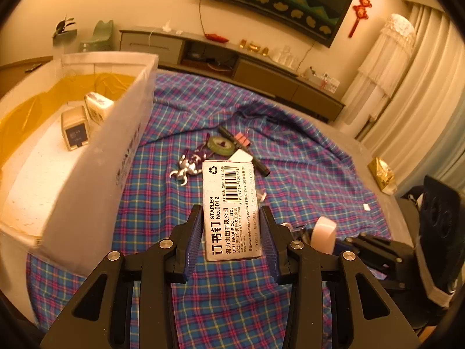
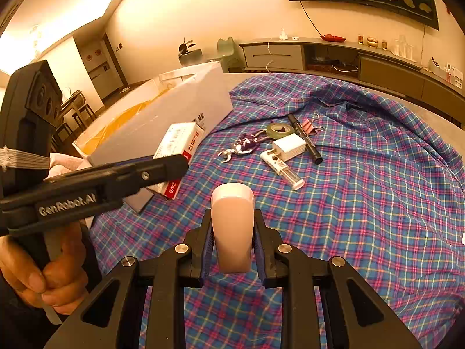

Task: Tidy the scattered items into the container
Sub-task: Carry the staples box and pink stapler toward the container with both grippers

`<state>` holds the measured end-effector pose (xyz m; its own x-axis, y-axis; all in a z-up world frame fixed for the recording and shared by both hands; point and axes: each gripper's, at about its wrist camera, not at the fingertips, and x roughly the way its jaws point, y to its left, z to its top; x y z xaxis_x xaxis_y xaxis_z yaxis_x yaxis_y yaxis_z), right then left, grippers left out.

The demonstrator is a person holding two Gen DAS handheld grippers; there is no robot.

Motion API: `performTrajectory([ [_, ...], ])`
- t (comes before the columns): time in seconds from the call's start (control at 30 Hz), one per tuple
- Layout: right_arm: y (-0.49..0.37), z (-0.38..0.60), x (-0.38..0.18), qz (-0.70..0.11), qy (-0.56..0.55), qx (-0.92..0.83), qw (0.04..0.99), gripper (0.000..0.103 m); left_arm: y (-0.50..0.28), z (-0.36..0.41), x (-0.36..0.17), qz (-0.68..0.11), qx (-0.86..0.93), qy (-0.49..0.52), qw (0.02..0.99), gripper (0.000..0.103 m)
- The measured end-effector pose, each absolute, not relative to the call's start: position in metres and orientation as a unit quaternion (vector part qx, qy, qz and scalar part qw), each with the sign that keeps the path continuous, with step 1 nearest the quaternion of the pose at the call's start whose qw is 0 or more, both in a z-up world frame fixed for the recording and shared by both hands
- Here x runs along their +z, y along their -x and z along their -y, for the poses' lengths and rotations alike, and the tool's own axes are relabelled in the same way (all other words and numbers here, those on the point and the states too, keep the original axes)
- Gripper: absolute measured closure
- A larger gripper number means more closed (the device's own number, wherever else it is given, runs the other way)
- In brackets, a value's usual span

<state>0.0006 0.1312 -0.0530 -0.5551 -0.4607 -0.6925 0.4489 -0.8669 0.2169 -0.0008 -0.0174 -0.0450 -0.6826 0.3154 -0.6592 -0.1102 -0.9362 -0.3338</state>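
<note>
My left gripper (image 1: 231, 232) is shut on a staples box (image 1: 231, 209) and holds it above the plaid cloth, right of the white container (image 1: 96, 174); the box also shows in the right wrist view (image 2: 178, 145). Two small boxes (image 1: 84, 119) lie inside the container. My right gripper (image 2: 232, 238) is shut on a pale pink rounded object (image 2: 232, 226), low over the cloth. Scattered on the cloth are a metal key charm (image 2: 241, 147), a green tape roll (image 2: 280, 130), a black marker (image 2: 305, 139), a white charger (image 2: 289, 147), a white tube (image 2: 283, 170) and pink binder clips (image 2: 311, 126).
The plaid cloth (image 2: 363, 203) covers a round grey table. The container (image 2: 162, 122) stands at the table's left. A gold packet (image 1: 382, 173) lies at the right table edge. A low cabinet (image 2: 377, 67) runs along the far wall.
</note>
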Motion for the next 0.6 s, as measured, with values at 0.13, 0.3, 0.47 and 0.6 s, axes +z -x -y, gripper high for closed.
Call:
performTrajectory([
  [0.13,-0.009,-0.129,-0.049,0.017,-0.393,-0.883,0.256,0.077,-0.006,0.025,-0.032,0.145,0.911,0.368,0.120,0.062],
  [0.3,-0.021,-0.125,-0.042,0.032,-0.389,-0.885,0.255,0.077,-0.012,0.034,-0.022,0.156,0.912,0.358,0.126,0.062],
  [0.47,-0.028,-0.117,-0.034,0.039,-0.384,-0.887,0.254,0.077,-0.016,0.045,-0.019,0.164,0.912,0.357,0.121,0.062],
  [0.6,-0.033,-0.108,-0.028,0.037,-0.382,-0.887,0.258,0.077,-0.019,0.056,-0.017,0.172,0.910,0.360,0.111,0.062],
])
